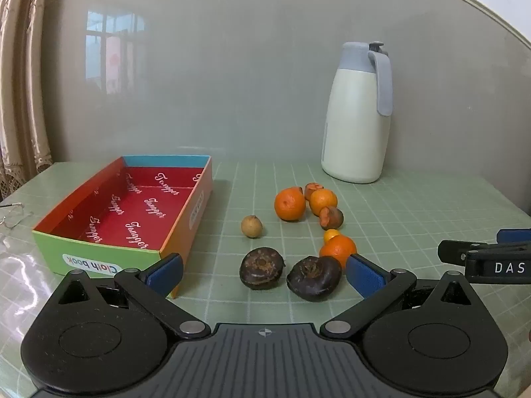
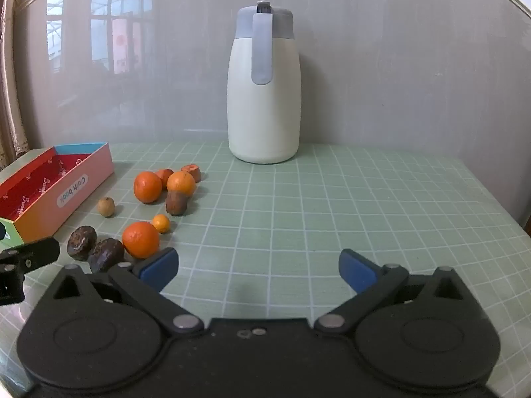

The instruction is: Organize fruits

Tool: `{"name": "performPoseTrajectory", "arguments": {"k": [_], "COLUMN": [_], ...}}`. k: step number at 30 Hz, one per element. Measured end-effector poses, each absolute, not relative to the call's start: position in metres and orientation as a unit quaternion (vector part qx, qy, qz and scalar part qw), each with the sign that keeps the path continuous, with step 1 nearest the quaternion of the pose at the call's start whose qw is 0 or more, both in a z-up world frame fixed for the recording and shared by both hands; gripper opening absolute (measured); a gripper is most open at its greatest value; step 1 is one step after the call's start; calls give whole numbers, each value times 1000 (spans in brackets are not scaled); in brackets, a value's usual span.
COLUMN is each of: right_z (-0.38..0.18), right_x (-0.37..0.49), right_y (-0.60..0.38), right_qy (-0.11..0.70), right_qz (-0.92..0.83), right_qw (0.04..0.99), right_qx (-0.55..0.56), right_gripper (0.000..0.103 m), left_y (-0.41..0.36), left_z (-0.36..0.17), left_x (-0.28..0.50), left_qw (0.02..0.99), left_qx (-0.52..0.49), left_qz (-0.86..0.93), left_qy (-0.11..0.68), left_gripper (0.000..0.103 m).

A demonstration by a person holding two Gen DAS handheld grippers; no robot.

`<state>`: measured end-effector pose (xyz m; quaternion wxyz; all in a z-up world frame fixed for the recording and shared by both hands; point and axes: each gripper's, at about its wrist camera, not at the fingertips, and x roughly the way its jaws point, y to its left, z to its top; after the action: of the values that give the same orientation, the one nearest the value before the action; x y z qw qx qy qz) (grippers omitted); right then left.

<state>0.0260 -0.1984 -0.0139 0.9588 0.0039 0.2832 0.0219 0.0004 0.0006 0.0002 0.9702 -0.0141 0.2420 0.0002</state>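
Loose fruits lie on the green grid mat. Two dark water chestnuts (image 1: 262, 267) (image 1: 314, 278) sit just ahead of my open left gripper (image 1: 265, 273). Behind them are a mandarin (image 1: 338, 249), a tiny kumquat (image 1: 331, 234), a tan longan (image 1: 252, 226), two more mandarins (image 1: 289, 203) (image 1: 323, 201) and two brown-orange fruit pieces (image 1: 331, 217) (image 1: 312, 189). An empty red-lined cardboard box (image 1: 126, 212) stands at the left. My right gripper (image 2: 258, 270) is open and empty over bare mat, right of the fruits (image 2: 140, 239); the box also shows in the right wrist view (image 2: 49, 182).
A white thermos jug with grey handle (image 1: 356, 116) (image 2: 264, 86) stands at the back by the wall. Wire-rim glasses (image 1: 11, 215) lie at the far left. The right gripper's body (image 1: 484, 262) juts in from the right; a curtain hangs at the left.
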Motion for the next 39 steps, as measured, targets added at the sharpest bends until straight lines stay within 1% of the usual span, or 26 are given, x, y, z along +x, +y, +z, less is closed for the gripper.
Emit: {"name": "performPoseTrajectory", "arguments": {"k": [39], "right_z": [-14], "right_x": [27], "right_y": [-200], "right_qy": [287], "right_qz": [19], "right_qw": [958], "right_qx": [6], "right_gripper": [103], "left_y": [-1], "left_z": [3], "left_x": [-2], "left_qw": [972], "left_qx": [-7], "left_qz": [1], "left_qy": [235], "left_gripper": [103]}}
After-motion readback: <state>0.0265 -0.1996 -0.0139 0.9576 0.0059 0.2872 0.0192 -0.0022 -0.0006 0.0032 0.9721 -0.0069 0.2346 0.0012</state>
